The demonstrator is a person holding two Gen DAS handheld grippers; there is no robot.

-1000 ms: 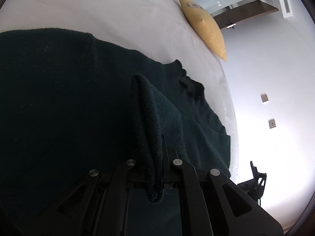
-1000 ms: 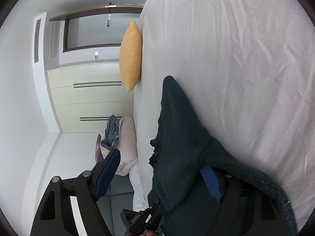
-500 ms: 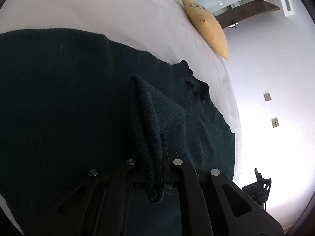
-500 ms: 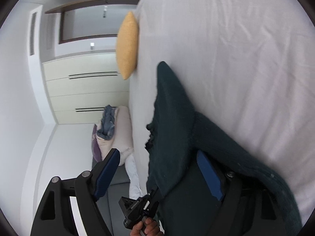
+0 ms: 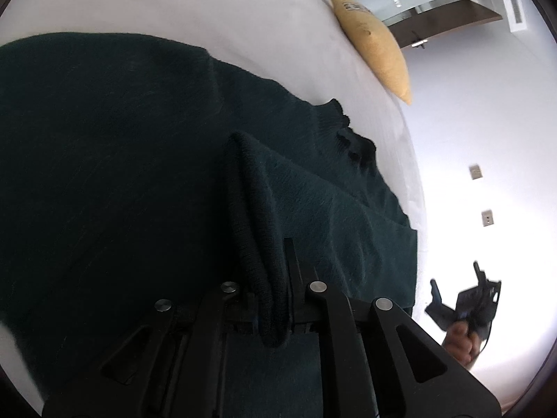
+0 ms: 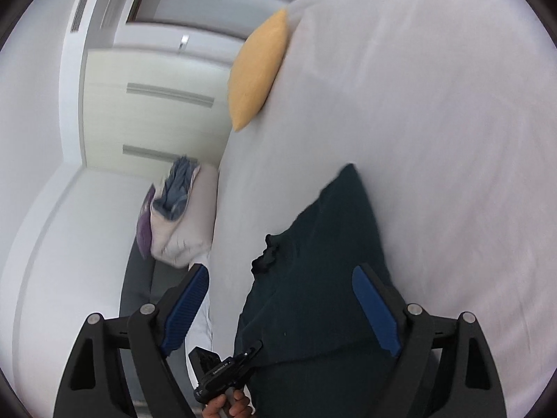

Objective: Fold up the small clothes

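Dark green knitted fabric fills most of the left wrist view: a sweater (image 5: pixel 132 160) is spread on the white bed sheet (image 5: pixel 209 10). A folded edge of it is pinched between the fingers of the left gripper (image 5: pixel 269 278), which are nearly closed on the cloth, and the edge hangs down just behind them. Beyond the fingers the ruffled collar (image 5: pixel 355 146) is seen, and farther away a yellow pillow (image 5: pixel 376 45) stands at the edge of the bed.

The right gripper (image 6: pixel 282 299) is held above the sweater with its blue pads (image 6: pixel 186 308) wide apart; its jaws have just been opening further. No cloth is pressed by them. The picture is blurred here, so it is perhaps only below the fingers that the sweater lies. To the left of the fingers a pile of laundry (image 6: pixel 174 209) is seen beside the bed.
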